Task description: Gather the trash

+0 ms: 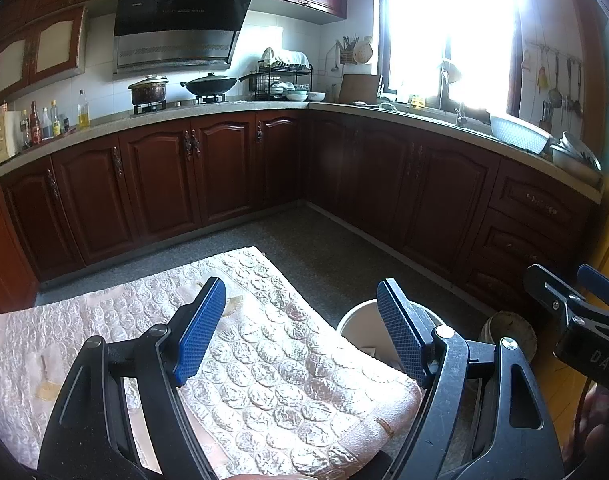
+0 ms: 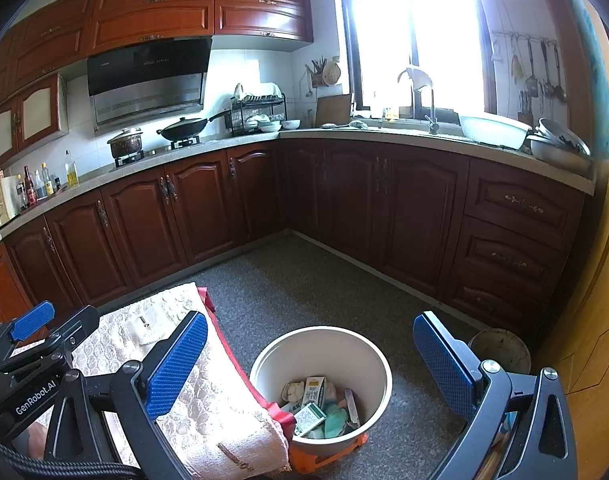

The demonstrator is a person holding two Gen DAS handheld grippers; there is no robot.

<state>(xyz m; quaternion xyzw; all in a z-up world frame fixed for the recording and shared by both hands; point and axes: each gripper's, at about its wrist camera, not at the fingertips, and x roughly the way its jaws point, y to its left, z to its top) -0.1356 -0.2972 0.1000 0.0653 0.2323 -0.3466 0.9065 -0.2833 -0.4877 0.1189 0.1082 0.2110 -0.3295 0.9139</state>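
Both grippers, left (image 1: 300, 332) and right (image 2: 310, 364), gape empty; white bin (image 2: 378, 364) holds cartons; next, seek scraps on cloth-covered table (image 1: 288, 364).

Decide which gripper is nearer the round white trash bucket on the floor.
Right. The right gripper hangs open above the round white trash bucket; the left gripper, also open, sits over the cloth-covered table beside it.
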